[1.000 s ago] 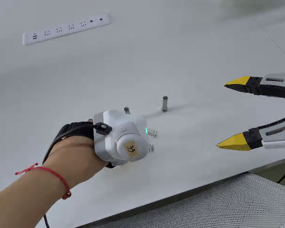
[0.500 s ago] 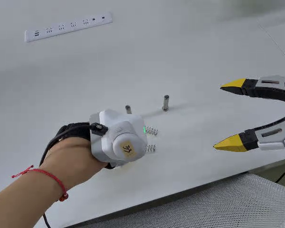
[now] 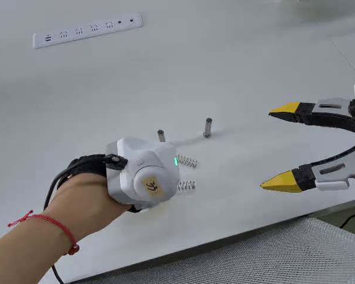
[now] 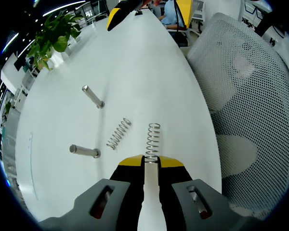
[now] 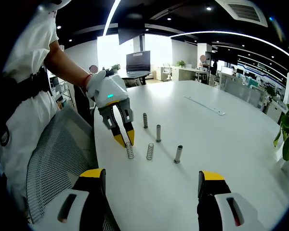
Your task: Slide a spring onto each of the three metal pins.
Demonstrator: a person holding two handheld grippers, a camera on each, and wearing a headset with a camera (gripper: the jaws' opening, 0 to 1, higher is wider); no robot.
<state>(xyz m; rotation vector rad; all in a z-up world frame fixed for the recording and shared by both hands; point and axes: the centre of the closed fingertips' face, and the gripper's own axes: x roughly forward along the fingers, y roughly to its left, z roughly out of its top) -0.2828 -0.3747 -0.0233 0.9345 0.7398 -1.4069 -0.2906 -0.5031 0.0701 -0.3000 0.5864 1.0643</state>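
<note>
Large glossy white desk [image 3: 236, 65], long white power strip [image 3: 87, 31] on far side, grey mesh chair [image 3: 296, 254] beside it; open-plan office, ceiling strip lights [image 5: 114, 13], green leafy plant [image 4: 55, 41].

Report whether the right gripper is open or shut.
Open. The right gripper has its yellow-tipped jaws standing far apart in the head view, and they hold nothing.
</note>
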